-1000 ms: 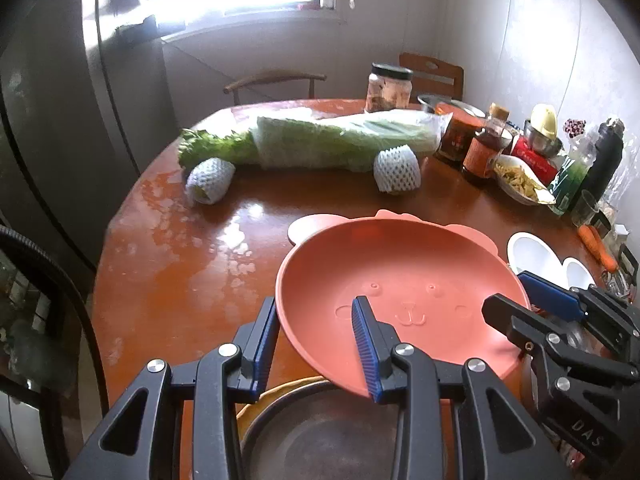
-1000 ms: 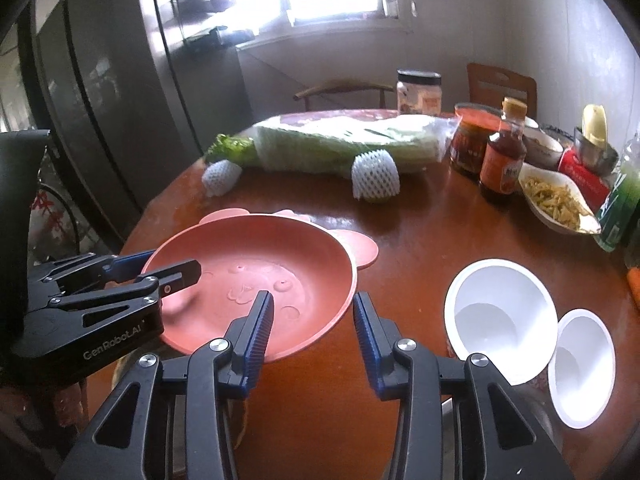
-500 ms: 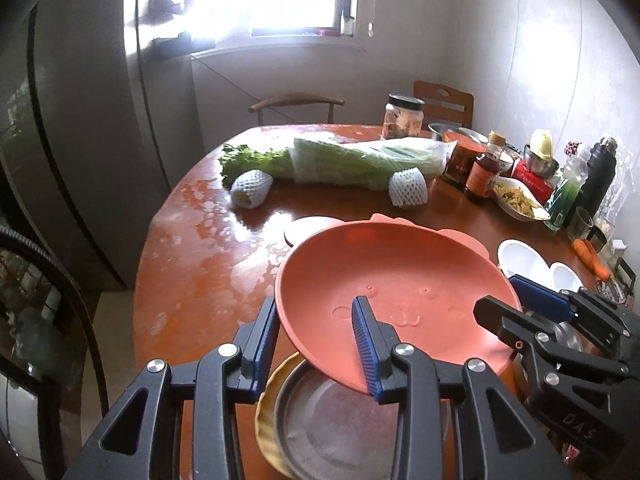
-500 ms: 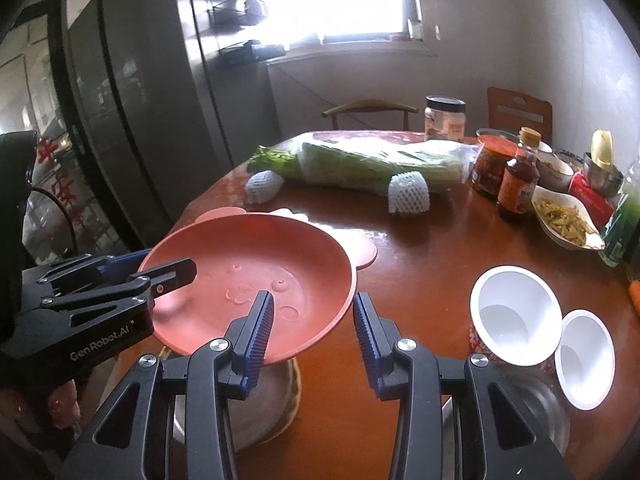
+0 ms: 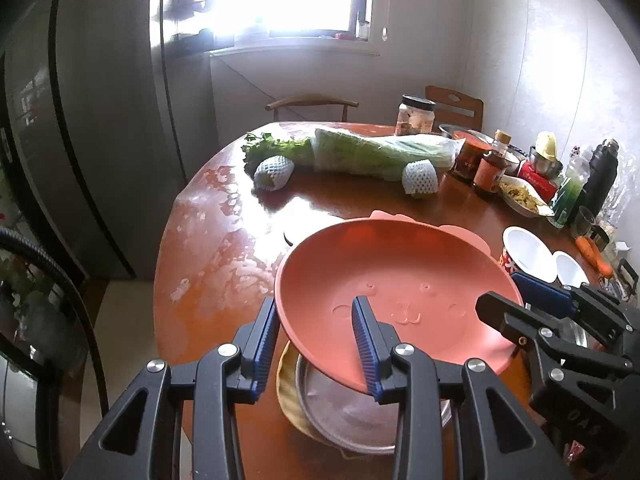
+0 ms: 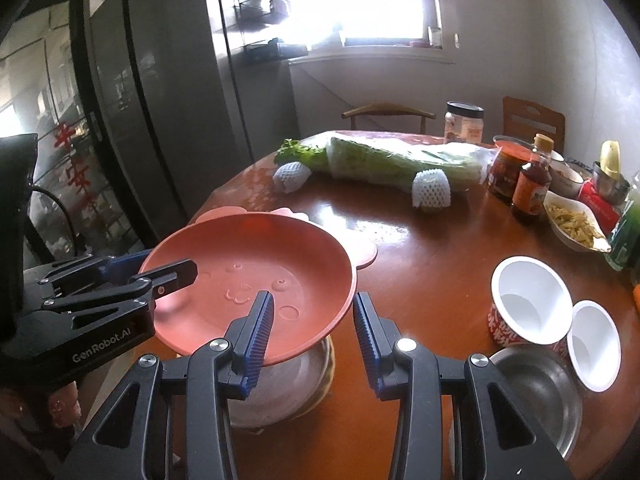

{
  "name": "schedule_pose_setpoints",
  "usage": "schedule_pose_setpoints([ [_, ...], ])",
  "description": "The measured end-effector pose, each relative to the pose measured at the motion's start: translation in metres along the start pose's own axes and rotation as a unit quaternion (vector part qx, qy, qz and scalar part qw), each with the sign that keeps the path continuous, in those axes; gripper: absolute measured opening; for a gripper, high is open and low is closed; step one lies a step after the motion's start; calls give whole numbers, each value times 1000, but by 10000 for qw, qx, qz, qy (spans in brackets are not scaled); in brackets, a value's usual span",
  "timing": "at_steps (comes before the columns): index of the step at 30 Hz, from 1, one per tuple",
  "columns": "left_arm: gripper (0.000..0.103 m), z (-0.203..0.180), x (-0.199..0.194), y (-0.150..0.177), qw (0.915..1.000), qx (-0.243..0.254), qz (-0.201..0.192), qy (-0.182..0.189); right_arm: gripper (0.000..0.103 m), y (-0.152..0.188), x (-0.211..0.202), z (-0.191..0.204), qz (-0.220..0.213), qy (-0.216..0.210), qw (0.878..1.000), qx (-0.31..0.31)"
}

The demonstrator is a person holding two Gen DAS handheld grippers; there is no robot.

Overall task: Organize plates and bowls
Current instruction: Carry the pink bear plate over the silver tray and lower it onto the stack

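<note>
Plate (image 5: 400, 276), the salmon-pink one with a bear face pressed into its well, hangs tilted above my stack at the near edge of the table (image 5: 208, 248), held from both sides. At far left, the dark fridge (image 6: 160, 120) stands beside the table. My left gripper (image 5: 316, 344) straddles the plate's near rim, one blue pad (image 5: 366, 348) inside the well and the other under the outer wall; the jaws look partly closed around the rim, though I cannot tell how firmly they pinch. In the right wrist view the same gripper (image 6: 160, 272) reaches in from the left onto the plate's (image 6: 252, 280) far edge. Beneath the plate sits a steel dish (image 5: 348, 412) nested on a yellow plate (image 5: 286, 380). My right gripper (image 6: 314, 332) has its jaws spread wide, one finger (image 6: 260, 332) over the well and the other outside the rim, with a gap on either side, gripping nothing. Behind the plate a second pink plate (image 6: 366, 250) lies flat on the table. Farther back lie a wrapped cabbage (image 6: 400, 160) and two netted fruits (image 6: 432, 190). To the right stand two white paper cups (image 6: 528, 300), touching each other, with a steel bowl (image 6: 536, 392) just in front of them, and sauce bottles (image 6: 530, 184) behind.
</note>
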State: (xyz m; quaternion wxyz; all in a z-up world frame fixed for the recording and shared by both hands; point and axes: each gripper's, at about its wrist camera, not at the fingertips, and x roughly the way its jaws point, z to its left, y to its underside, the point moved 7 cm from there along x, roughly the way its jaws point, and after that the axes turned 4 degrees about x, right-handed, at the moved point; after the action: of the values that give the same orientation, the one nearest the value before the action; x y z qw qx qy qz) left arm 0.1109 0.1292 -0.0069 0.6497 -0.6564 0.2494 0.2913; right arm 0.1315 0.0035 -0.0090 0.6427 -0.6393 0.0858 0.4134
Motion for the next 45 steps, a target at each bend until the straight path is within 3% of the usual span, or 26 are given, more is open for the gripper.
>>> schedule_pose_setpoints([
  [19,38,10,19,48,9995,-177,238,-129,43,34,23,11,280,-26,9993,-260],
  [45,38,6,30,62,9992,-33,301,-249,43,48,39,9,466,98,9981,-381],
])
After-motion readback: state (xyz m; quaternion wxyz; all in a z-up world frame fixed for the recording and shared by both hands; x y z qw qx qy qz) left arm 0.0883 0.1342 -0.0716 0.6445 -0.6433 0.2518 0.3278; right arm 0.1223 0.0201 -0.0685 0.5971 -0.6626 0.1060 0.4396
